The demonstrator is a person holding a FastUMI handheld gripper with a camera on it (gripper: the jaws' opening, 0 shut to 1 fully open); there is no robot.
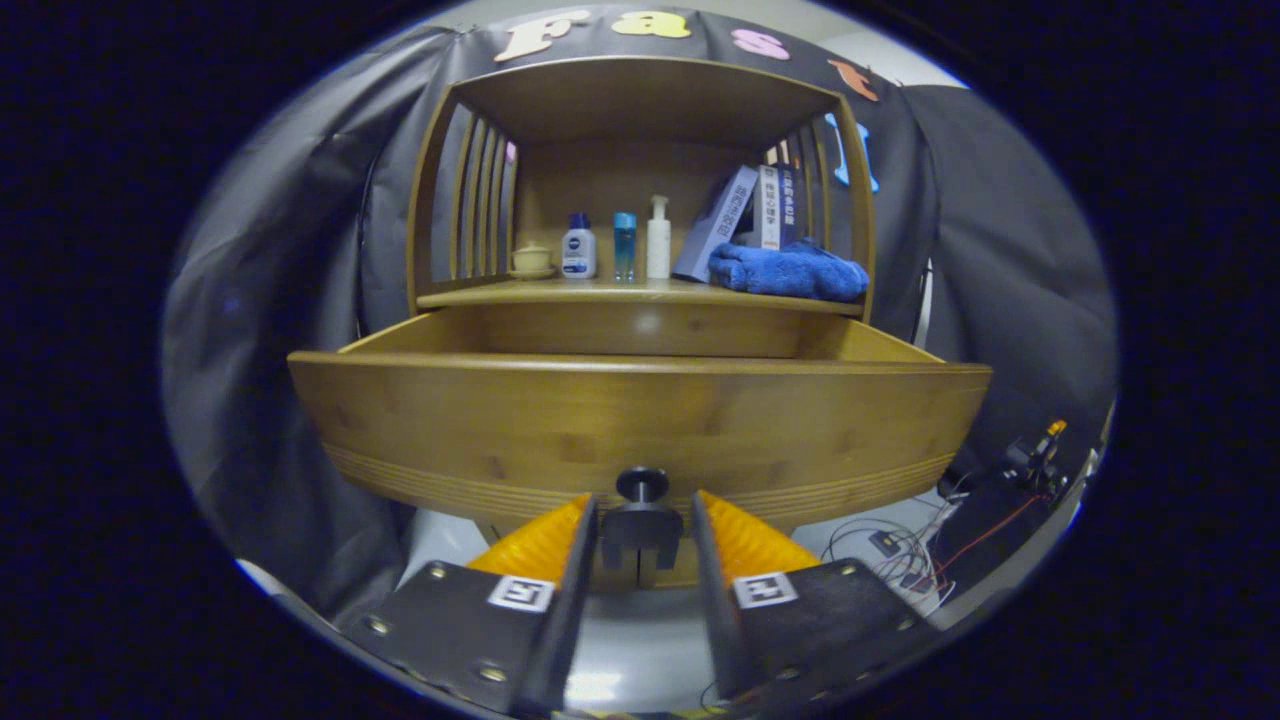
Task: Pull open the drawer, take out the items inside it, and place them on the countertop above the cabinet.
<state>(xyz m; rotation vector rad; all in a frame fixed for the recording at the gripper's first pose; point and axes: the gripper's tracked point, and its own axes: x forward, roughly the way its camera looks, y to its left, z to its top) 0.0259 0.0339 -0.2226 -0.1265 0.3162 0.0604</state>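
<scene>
Where gripper [642, 515] perhaps spread, round knob [642, 485], curved wooden drawer [640, 425]

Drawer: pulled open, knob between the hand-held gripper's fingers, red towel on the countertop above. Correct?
One thing is off: the towel is blue, not red. The gripper view shows it lying on the countertop beside the books. The rest stands: the drawer is pulled open and its knob sits between the open fingers of the hand-held gripper.

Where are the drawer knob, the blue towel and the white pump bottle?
drawer knob [642, 484], gripper view, round face.
blue towel [790, 272], gripper view, folded middle.
white pump bottle [658, 245], gripper view, body.
</scene>
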